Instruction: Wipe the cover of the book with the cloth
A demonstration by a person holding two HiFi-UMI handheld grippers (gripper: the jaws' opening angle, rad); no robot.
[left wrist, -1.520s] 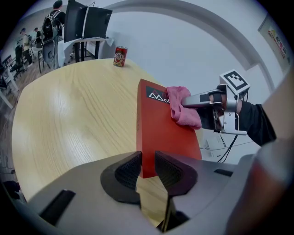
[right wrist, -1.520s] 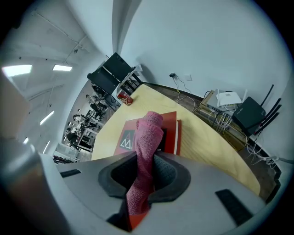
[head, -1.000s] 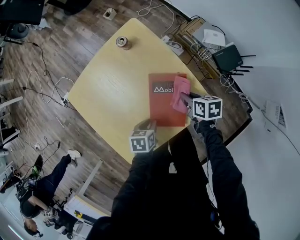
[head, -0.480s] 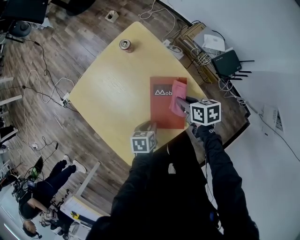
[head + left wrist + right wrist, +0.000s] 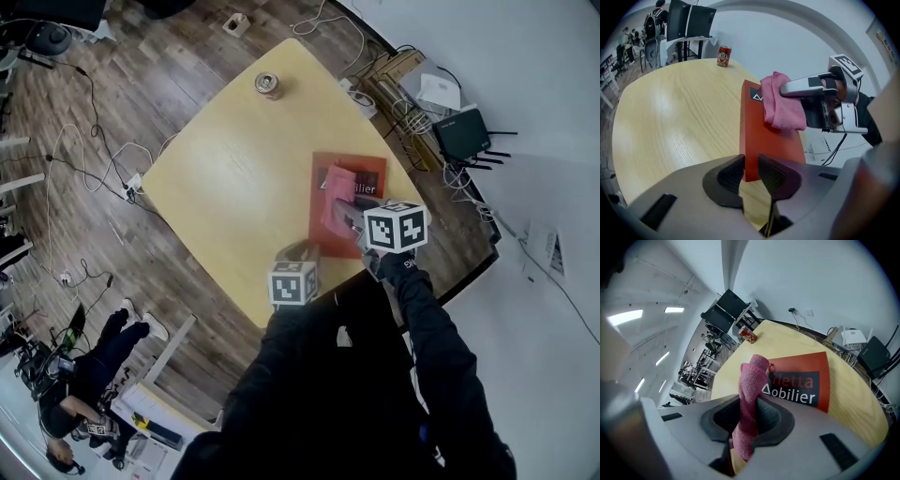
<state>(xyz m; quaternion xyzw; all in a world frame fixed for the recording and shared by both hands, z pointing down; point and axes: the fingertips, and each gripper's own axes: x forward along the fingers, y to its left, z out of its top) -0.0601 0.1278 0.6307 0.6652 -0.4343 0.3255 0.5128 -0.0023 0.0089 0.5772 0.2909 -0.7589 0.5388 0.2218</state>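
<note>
Left claw (image 5: 751, 169) pinches the near edge of the red book (image 5: 774, 140); right claw (image 5: 751, 409) clamps the pink cloth (image 5: 752, 373), lying on its cover.

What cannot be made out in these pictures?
- Book title: in the right gripper view the cloth covers its first letters; in the head view it is too small.
- Left gripper hold on the book: in the left gripper view its jaws stand either side of the book's corner and hide any contact.
- Can print: too small in the head and left gripper views.
</note>
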